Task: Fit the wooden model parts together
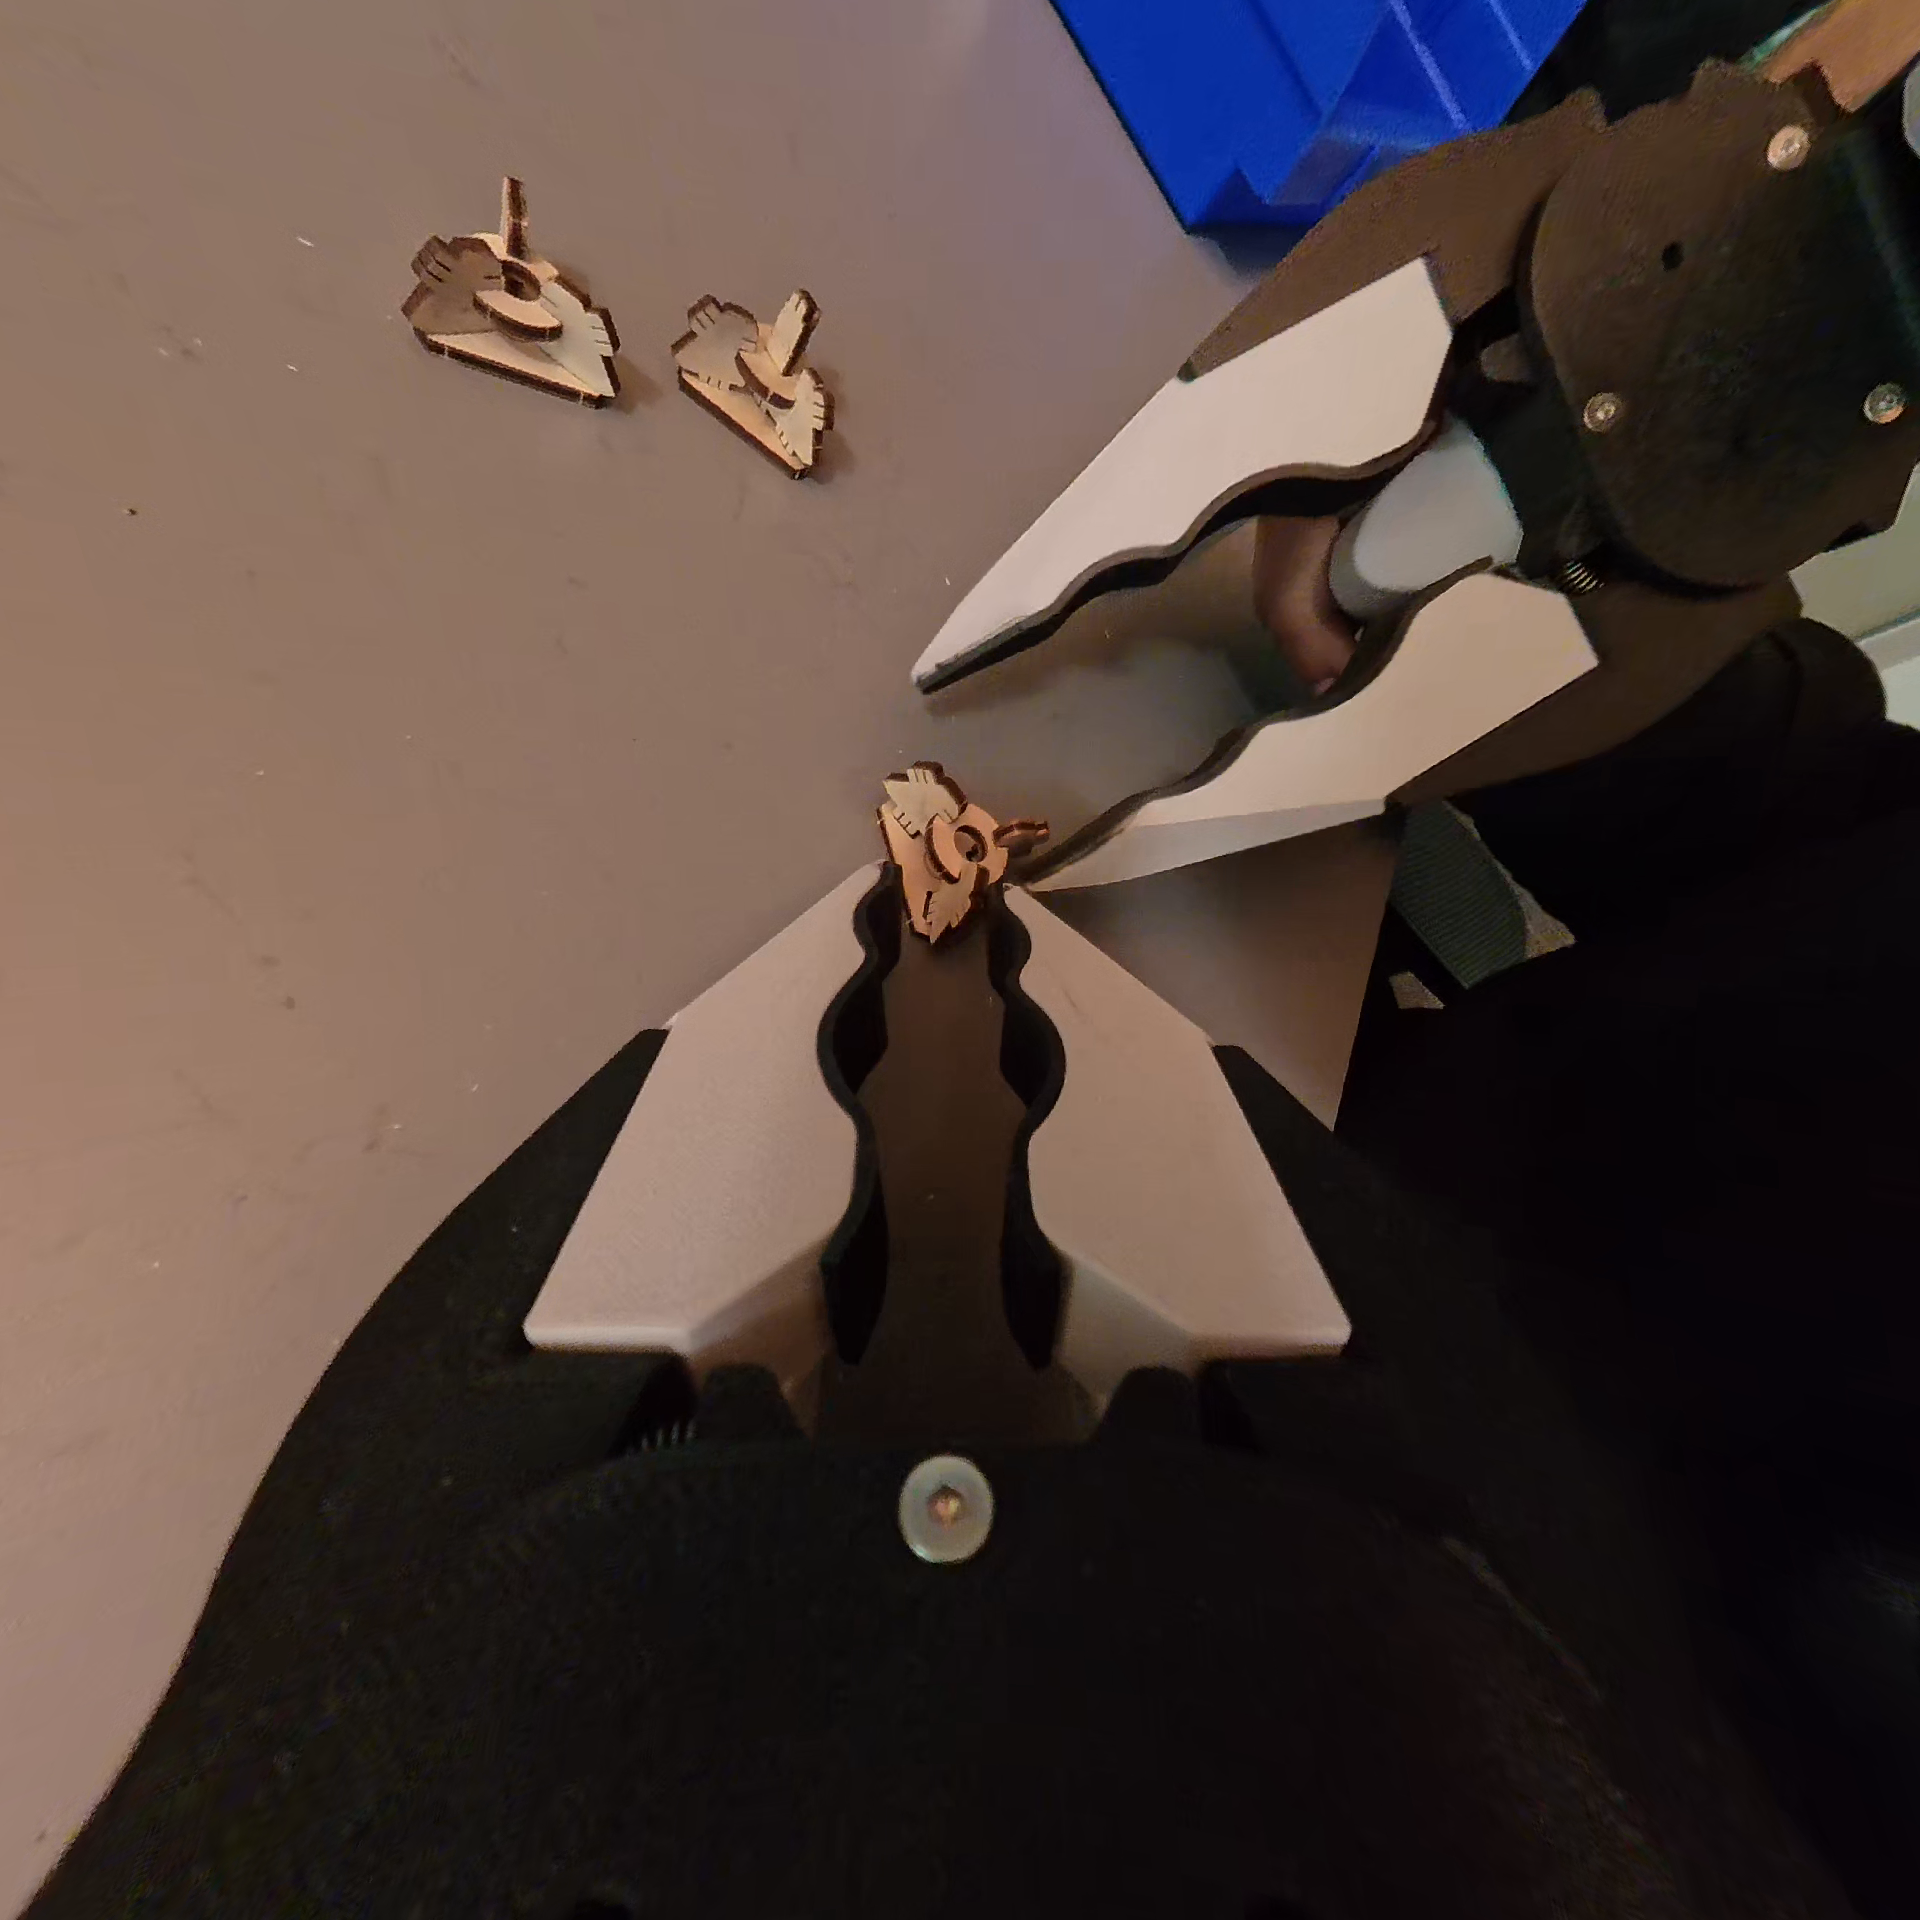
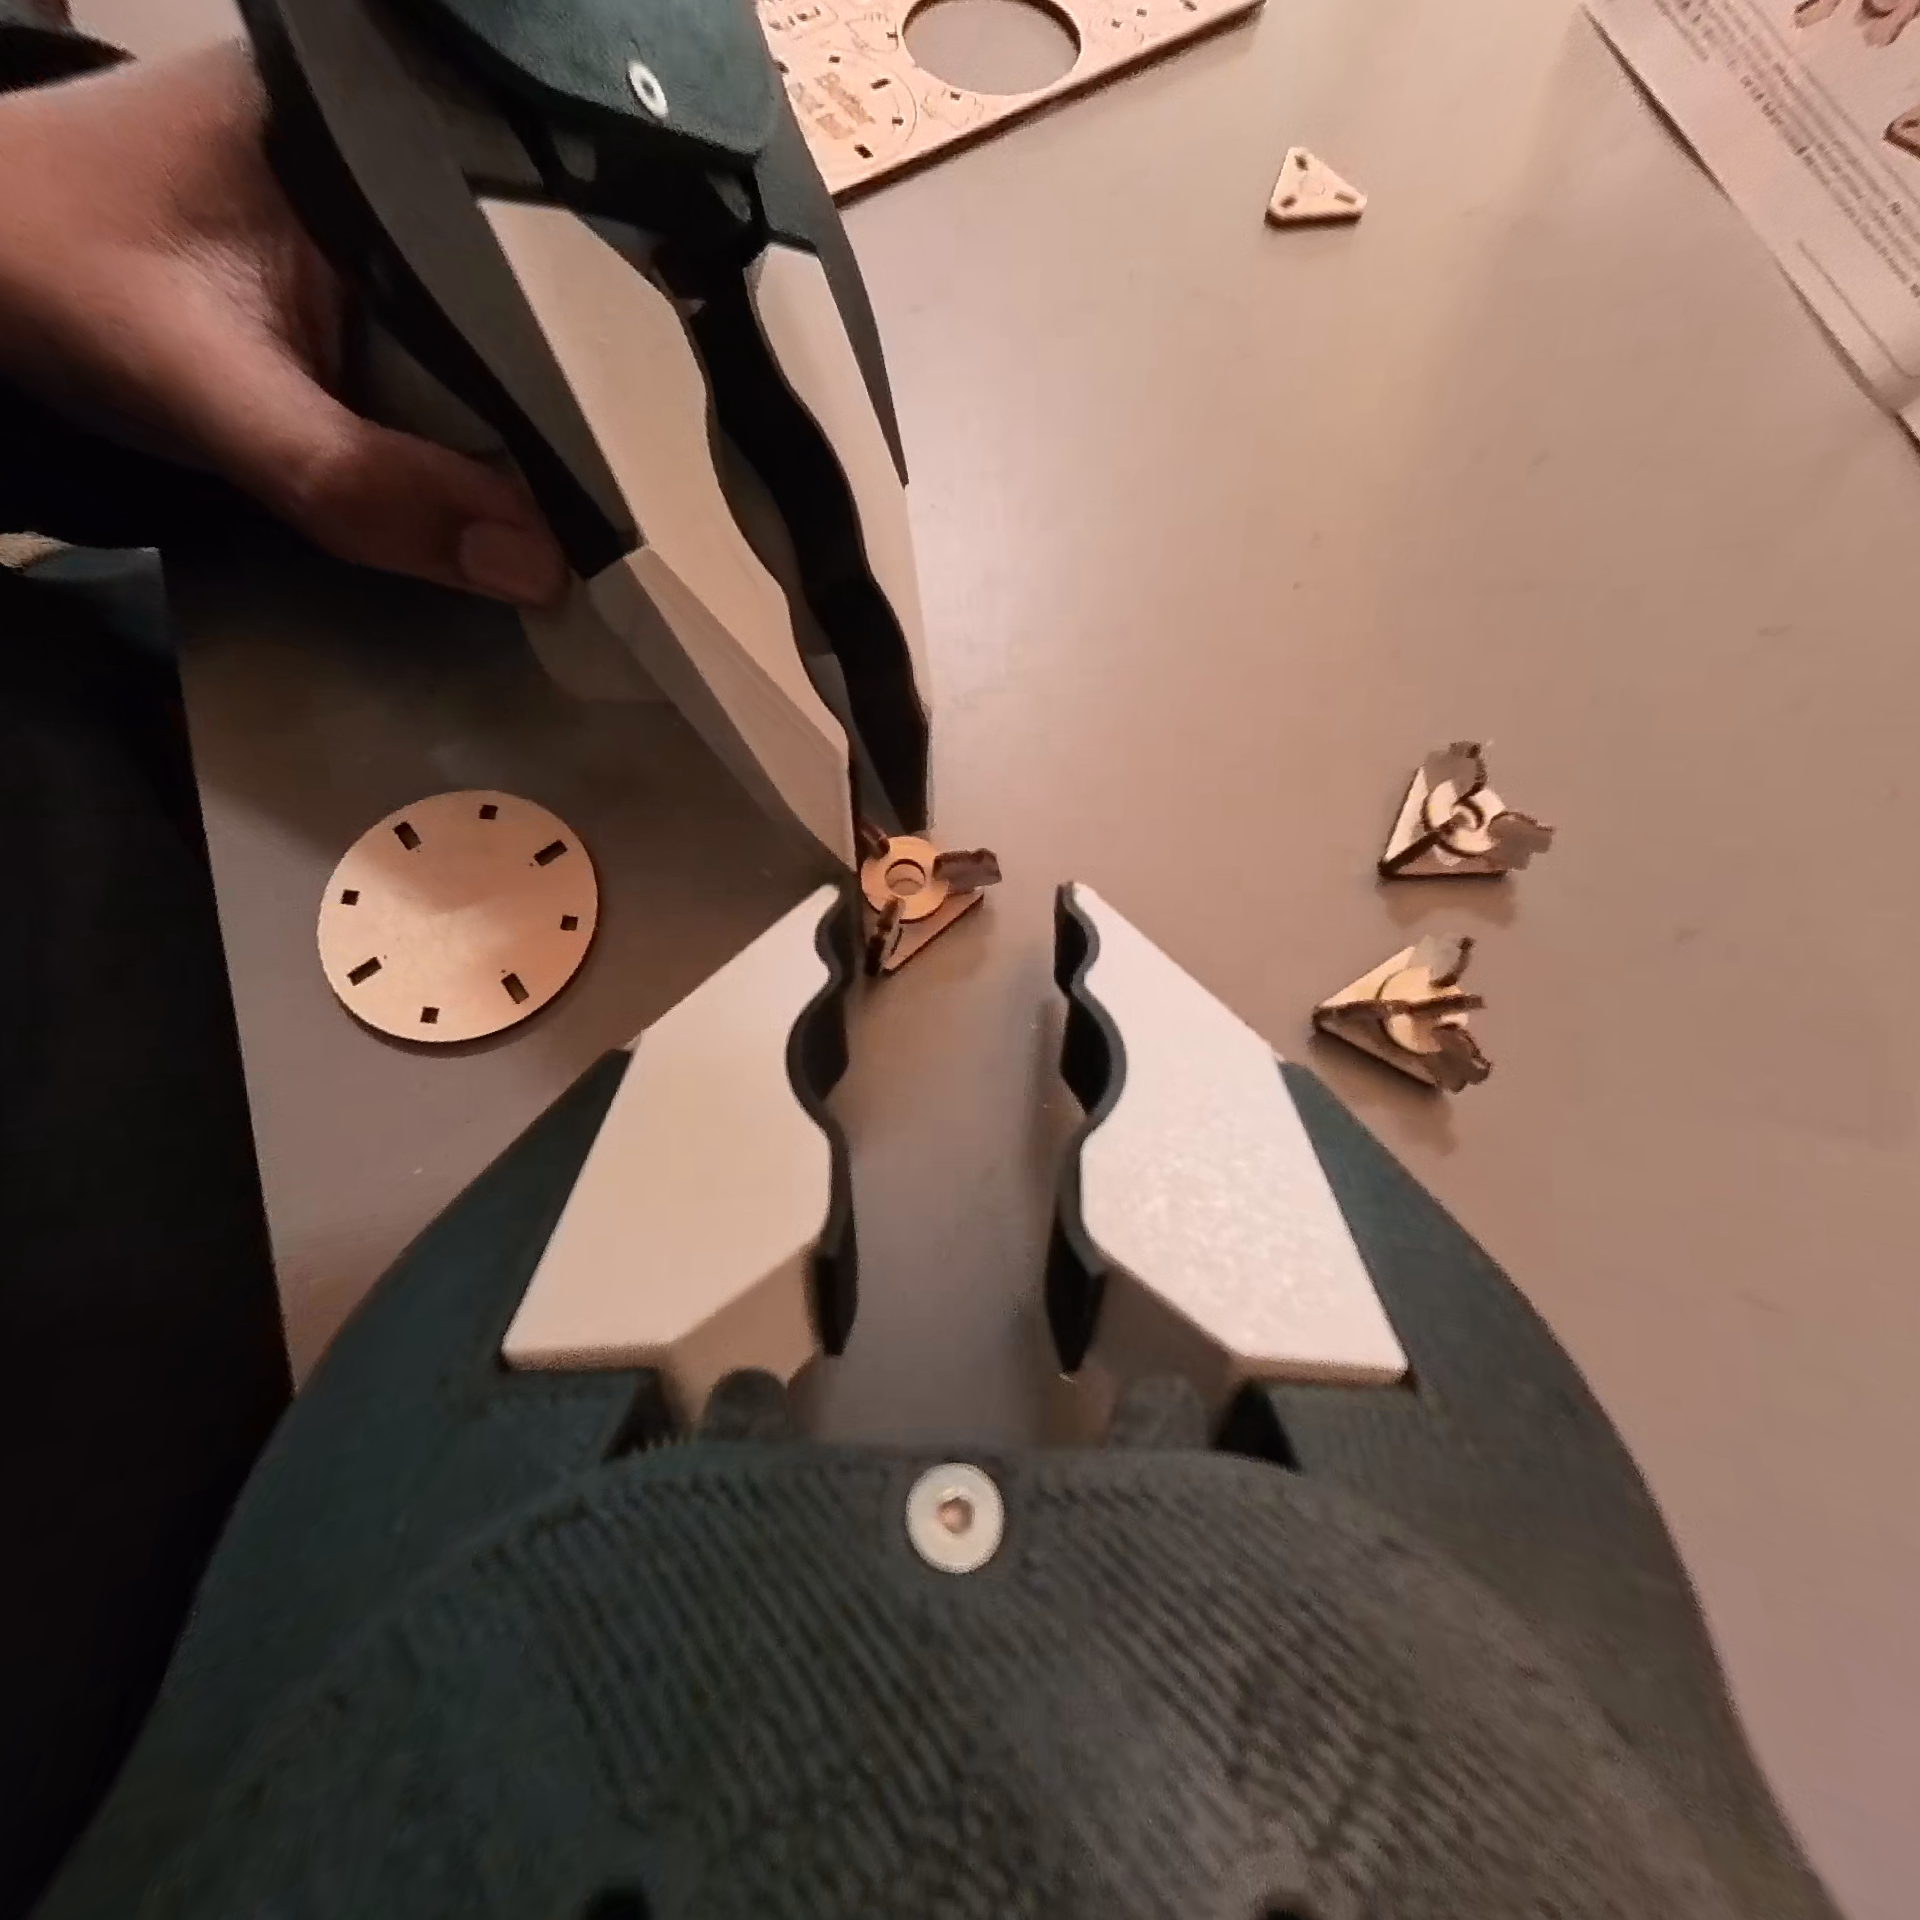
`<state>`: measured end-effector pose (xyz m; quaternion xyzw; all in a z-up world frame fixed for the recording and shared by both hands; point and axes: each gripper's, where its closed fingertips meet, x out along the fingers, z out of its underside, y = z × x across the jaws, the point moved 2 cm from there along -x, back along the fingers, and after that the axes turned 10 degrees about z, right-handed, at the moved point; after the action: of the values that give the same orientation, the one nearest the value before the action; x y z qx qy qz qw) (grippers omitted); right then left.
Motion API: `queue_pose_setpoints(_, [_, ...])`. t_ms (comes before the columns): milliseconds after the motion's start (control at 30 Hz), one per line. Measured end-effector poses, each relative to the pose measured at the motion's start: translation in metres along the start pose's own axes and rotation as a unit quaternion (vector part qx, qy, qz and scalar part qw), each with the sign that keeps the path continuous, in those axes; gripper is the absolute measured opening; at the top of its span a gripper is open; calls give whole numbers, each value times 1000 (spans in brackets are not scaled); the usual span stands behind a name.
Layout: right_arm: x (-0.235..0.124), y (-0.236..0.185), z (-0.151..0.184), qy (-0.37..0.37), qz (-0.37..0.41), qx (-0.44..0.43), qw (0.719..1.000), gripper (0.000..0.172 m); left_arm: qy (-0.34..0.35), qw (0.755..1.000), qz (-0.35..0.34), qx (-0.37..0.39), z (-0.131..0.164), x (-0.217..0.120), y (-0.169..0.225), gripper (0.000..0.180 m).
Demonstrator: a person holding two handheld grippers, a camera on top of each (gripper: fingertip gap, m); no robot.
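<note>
Item: small wooden assembly point(image 1: 940, 857), pale laser-cut plywood with dark scorched edges; a triangular base plate carrying a round washer-like ring with a centre hole and notched, fin-shaped tabs standing up around it. Location: held at the tips of the left gripper point(image 1: 940, 894), whose fingers point(image 1: 769, 1039) are closed against its sides, low over the grey bench point(image 1: 312, 831). Right gripper point(image 2: 951, 904): fingers spread apart and gripping nothing, one fingertip just beside the assembly's outer tab. Also on the bench: two matching assemblies point(image 1: 514, 301) point(image 1: 758, 379) lying well apart from the held one, a slotted wooden disc point(image 2: 457, 920), a loose triangular plate point(image 2: 1314, 187), a cut-out plywood sheet point(image 2: 987, 73), a printed paper sheet point(image 2: 1787, 187), a blue bin point(image 1: 1299, 94).
</note>
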<state>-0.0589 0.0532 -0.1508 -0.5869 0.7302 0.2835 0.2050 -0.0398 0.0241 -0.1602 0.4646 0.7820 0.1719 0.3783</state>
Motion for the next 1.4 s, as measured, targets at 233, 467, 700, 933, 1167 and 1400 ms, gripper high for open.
queue_pose_setpoints(233, [0, -6, -5, 23, -30, -23, 999, 37, 0, 1000, 5, 1, 0, 0, 1, 16])
queue_pose_setpoints(467, [3, -7, -4, 30, -49, -46, 997, 35, -3, 1000, 6, -1, 1, 1, 1, 13])
queue_pose_setpoints(700, [4, -8, -1, 28, -63, -56, 996, 31, -3, 1000, 11, -6, 1, 1, 1, 11])
queue_pose_setpoints(933, [4, -7, 0, 30, -62, -60, 996, 27, -2, 1000, 15, -10, 1, 1, 1, 11])
queue_pose_setpoints(1167, [4, -7, 0, 32, -48, -78, 995, 25, -5, 1000, 16, -9, 1, 1, 1, 10])
queue_pose_setpoints(1400, [4, -7, 1, 34, -48, -69, 996, 25, -6, 1000, 21, -10, 1, 2, 2, 7])
